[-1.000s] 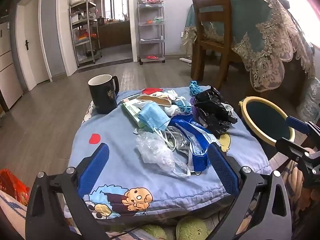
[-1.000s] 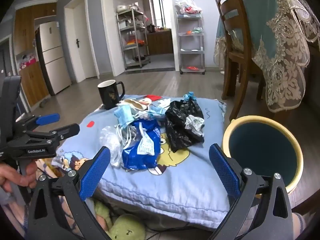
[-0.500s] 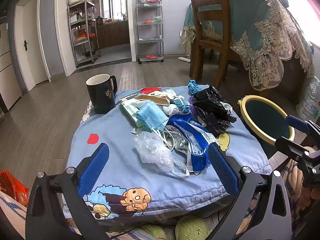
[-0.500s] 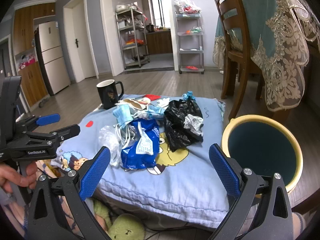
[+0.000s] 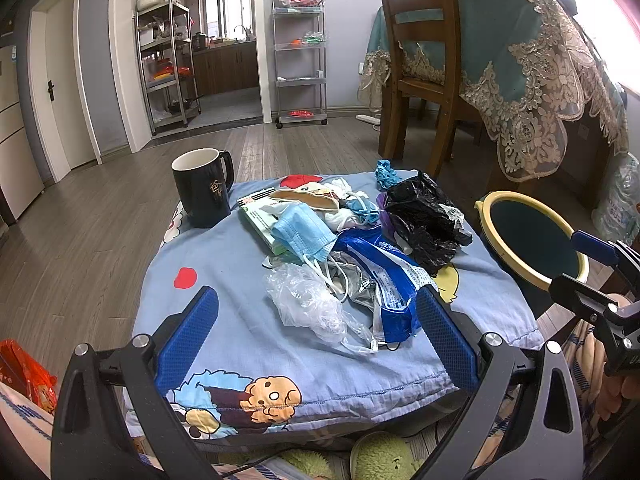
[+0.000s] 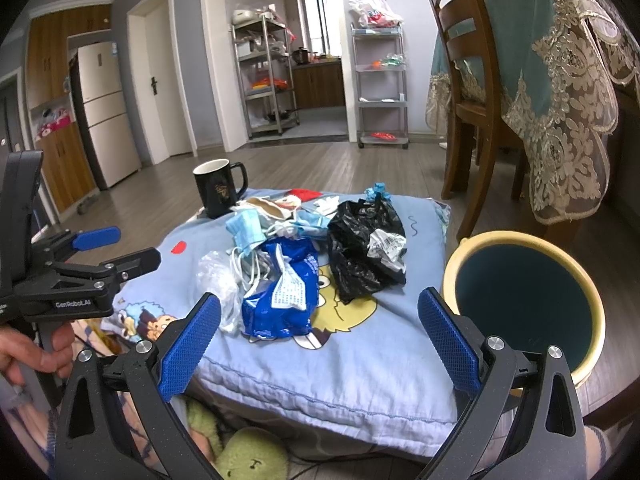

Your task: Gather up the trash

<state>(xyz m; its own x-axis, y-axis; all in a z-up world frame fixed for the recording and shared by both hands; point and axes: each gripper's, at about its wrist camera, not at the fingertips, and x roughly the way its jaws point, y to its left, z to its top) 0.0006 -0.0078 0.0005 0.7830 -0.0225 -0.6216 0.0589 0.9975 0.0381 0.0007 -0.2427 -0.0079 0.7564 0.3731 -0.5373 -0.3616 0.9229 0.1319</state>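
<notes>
Trash pile (image 5: 352, 248) overlapping, bin (image 6: 592, 312) rim cropped

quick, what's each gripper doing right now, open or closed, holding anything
Left gripper: open, holding nothing, above the near edge of the cushion.
Right gripper: open, holding nothing.

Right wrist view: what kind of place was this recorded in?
Most likely a lived-in home, a dining area opening onto a kitchen: a wooden chair beside a lace-draped table, a fridge, and metal shelving.
</notes>
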